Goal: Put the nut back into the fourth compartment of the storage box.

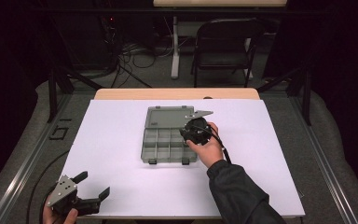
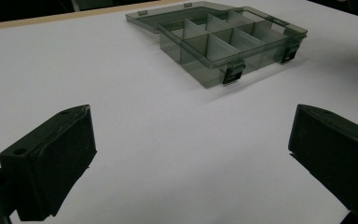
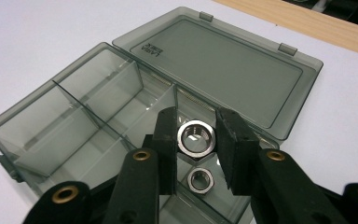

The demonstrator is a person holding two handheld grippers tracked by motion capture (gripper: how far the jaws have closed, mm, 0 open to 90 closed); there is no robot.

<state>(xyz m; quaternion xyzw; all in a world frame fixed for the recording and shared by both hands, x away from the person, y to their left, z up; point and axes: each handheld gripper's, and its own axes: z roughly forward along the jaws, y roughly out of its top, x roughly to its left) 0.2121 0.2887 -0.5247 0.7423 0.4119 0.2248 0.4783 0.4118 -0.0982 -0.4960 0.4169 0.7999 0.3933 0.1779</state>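
Observation:
A smoky transparent organizer box (image 1: 148, 140) lies open mid-table, its lid (image 3: 223, 65) folded flat behind the divided compartments. My right gripper (image 3: 197, 119) hovers over the box's right side (image 1: 193, 132) and is shut on a large steel hex nut (image 3: 182, 140), one pad on each side of it. Below that nut, a smaller hex nut (image 3: 199, 180) rests in a compartment. At the table's near left corner my left gripper (image 1: 93, 184) is held open and bare. From there the box (image 2: 233, 44) lies ahead, beyond the spread jaws (image 2: 191, 121).
A white sheet (image 1: 116, 140) covers the wooden table (image 1: 177, 93). Behind the table stand a black chair (image 1: 223, 42) and a white table leg (image 1: 175, 46), with cables on the floor. The box's other compartments look bare.

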